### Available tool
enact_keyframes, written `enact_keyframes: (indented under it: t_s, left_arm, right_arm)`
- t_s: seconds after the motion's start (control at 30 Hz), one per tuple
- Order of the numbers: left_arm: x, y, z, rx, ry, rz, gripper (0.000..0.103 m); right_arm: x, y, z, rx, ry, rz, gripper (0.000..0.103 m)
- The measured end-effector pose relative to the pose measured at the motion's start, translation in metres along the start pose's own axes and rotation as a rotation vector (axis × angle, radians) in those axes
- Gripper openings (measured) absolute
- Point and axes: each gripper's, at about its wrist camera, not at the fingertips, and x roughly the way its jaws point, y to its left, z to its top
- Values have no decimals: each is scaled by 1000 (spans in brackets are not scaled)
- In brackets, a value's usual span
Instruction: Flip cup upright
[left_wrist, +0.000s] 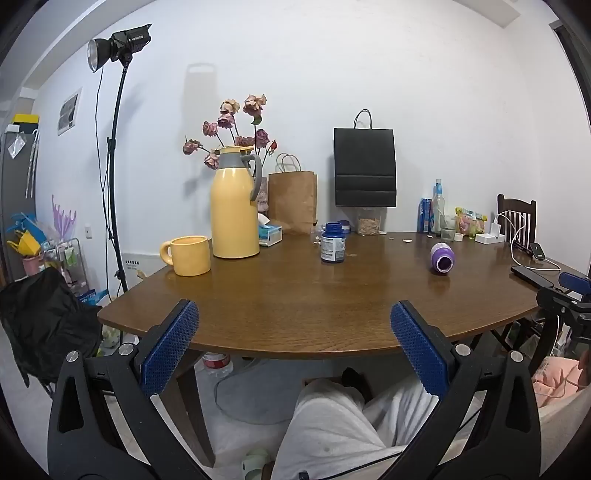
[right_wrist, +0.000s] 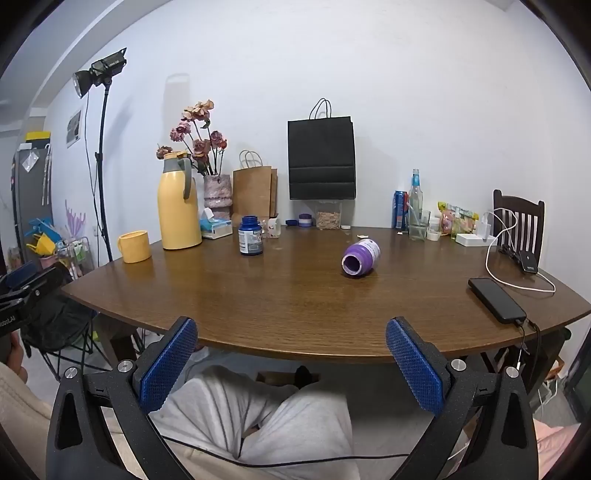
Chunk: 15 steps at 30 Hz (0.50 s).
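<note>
Left edge: yellow ceramic mug (right_wrist: 134, 246), upright, beside a tall yellow thermos jug (right_wrist: 178, 206).
Left of centre: dark blue pill bottle (right_wrist: 250, 235), standing apart from the cup.
Cup: small purple plastic cup (right_wrist: 360, 257) on its side on the brown wooden table (right_wrist: 295, 317), mouth facing the cameras, nothing touching it.
Right: black phone (right_wrist: 496, 300) on a cable near the table edge.
Left gripper (left_wrist: 294, 345): jaws spread wide, empty, short of the table.
Right gripper (right_wrist: 291, 362): likewise spread, empty.

Left gripper (left_wrist: 294, 345) and right gripper (right_wrist: 291, 360) — jaws spread wide, empty.
</note>
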Motion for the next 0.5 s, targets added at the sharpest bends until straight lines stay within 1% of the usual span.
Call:
enact_keyframes:
  t_s: [0.03, 0.1, 0.13, 0.5]
  left_arm:
    - [1, 1, -1, 0, -1, -1, 103]
    - [0, 0, 0, 1, -6, 1, 103]
    - [-6, 2, 1, 0, -9, -2, 103]
    - [-8, 4, 6, 5, -21, -1, 103]
  right_arm:
    - [-1, 1, 0, -8, -11, -4, 103]
    - [-1, 1, 1, -10, -8, -6, 103]
    - [-1, 1, 1, -11, -9, -7, 103]
    - [-6, 6, 5, -7, -20, -2, 103]
